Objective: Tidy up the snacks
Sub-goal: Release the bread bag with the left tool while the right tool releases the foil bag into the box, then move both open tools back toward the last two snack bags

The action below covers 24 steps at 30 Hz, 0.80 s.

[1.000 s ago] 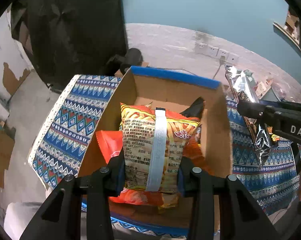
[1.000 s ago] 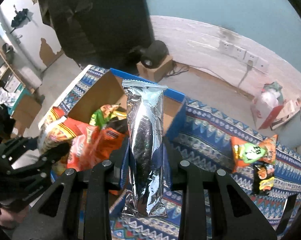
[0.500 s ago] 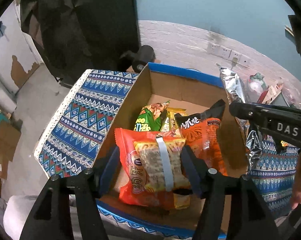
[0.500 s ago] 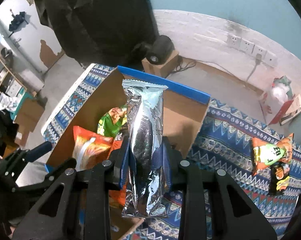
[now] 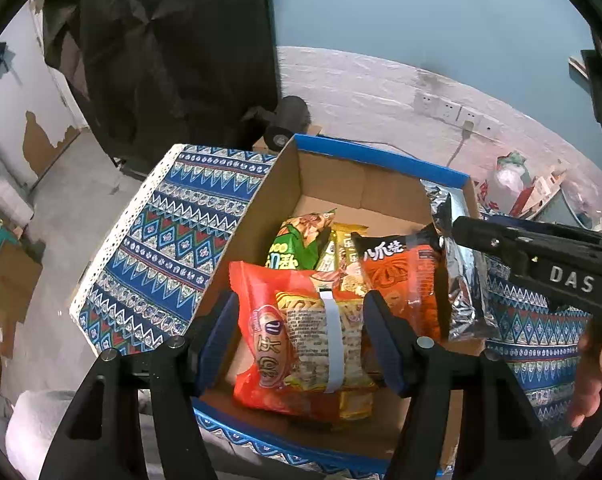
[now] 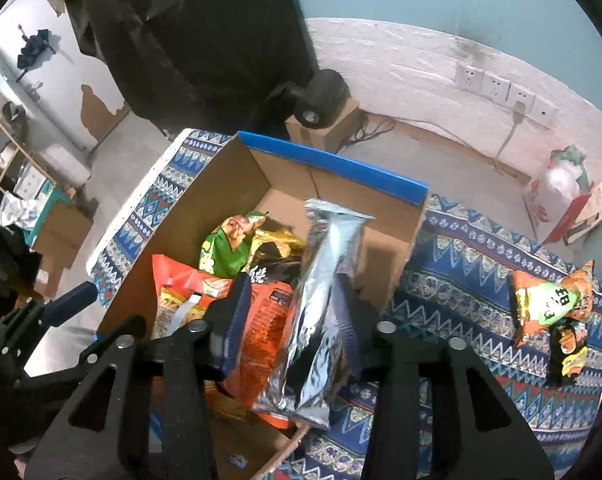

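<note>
A cardboard box (image 5: 385, 160) with a blue rim holds several snack bags, also seen in the right wrist view (image 6: 333, 162). My left gripper (image 5: 301, 328) is open above the box's near end, with a yellow snack bag (image 5: 321, 344) lying loose between its fingers on a red bag (image 5: 261, 320). My right gripper (image 6: 289, 320) is open over the box's right wall, and a silver foil bag (image 6: 321, 292) slips down between its fingers, also visible in the left wrist view (image 5: 461, 292). An orange bag (image 5: 405, 280) leans beside it.
The box stands on a blue patterned tablecloth (image 6: 481, 264). Two more snack bags (image 6: 549, 304) lie on the cloth to the right. A black speaker (image 6: 321, 100) sits on a small carton behind the table. Wall sockets (image 6: 501, 88) are at the back.
My left gripper opened and let the yellow bag drop into the box. My right gripper moved left over the box and opened, and the silver bag tilts and slides down.
</note>
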### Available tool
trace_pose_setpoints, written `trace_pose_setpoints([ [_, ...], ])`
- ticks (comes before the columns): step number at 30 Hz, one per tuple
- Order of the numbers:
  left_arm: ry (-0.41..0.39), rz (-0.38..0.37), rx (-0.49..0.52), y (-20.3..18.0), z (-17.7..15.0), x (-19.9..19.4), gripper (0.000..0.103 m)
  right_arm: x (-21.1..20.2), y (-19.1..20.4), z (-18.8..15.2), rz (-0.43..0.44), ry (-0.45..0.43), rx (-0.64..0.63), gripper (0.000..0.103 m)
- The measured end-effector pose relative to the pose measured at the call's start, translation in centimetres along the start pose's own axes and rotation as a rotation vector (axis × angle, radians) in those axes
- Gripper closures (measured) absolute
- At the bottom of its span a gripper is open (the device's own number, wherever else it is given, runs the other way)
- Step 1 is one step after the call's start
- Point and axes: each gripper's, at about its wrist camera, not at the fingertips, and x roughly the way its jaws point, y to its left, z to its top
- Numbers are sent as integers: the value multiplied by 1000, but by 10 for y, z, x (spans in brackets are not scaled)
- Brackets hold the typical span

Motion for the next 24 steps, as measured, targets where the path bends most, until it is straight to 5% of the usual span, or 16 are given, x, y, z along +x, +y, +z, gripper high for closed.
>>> trace_pose_setpoints([
  [24, -71, -88, 224, -108, 0, -28, 25, -89, -88, -45, -152, -45, 15, 28],
])
